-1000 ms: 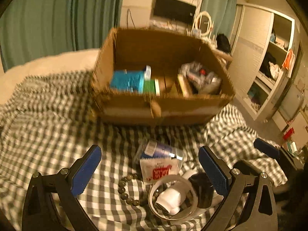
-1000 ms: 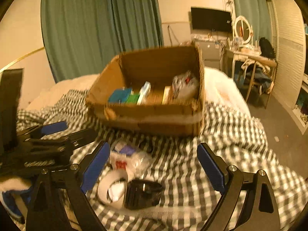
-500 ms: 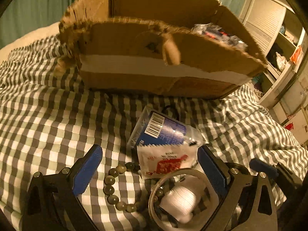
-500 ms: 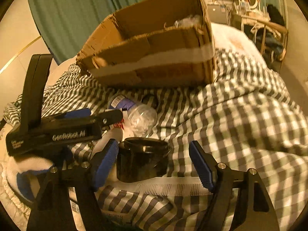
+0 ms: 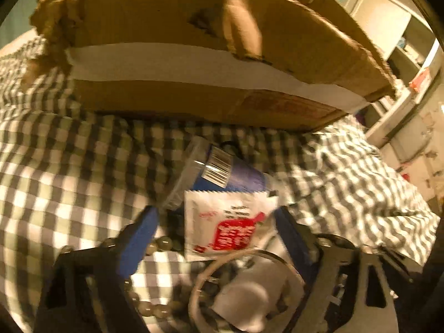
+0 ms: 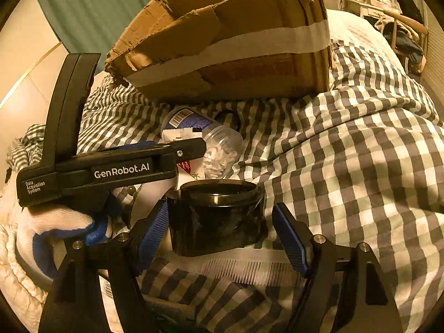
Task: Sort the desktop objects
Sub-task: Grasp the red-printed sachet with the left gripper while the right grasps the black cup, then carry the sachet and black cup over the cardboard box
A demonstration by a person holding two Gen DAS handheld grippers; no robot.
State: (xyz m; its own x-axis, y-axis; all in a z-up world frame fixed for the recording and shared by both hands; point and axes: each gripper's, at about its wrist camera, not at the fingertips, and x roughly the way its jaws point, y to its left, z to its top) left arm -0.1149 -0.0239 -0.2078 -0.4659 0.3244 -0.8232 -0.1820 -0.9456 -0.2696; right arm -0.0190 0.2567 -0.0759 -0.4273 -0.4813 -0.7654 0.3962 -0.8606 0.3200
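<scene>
1. The job is to put the small things into the big cardboard box (image 5: 194, 63). I think this is the picking-up step: both claws are low over the pile in front of the box, and nothing is lifted.
2. The left claw (image 5: 213, 238) is open about halfway. The white and red packet (image 5: 227, 230) lies between its blue fingers (image 5: 138, 238), in front of the box. I cannot tell if the fingers touch it. The packet rests on a clear jar with a blue label (image 5: 222, 172), just in front of the box. A bead bracelet (image 5: 155, 308) and a clear ring (image 5: 244, 260) lie nearer the claw.
3. The right claw (image 6: 222, 238) is open wide around the black jar (image 6: 216, 219), also in front of the box. The left pad looks to be touching the jar; the right pad is apart from it. The jar sits on a white comb (image 6: 249, 269).
4. Next, each claw needs to squeeze shut gently, lift, and go up over the box wall.
</scene>
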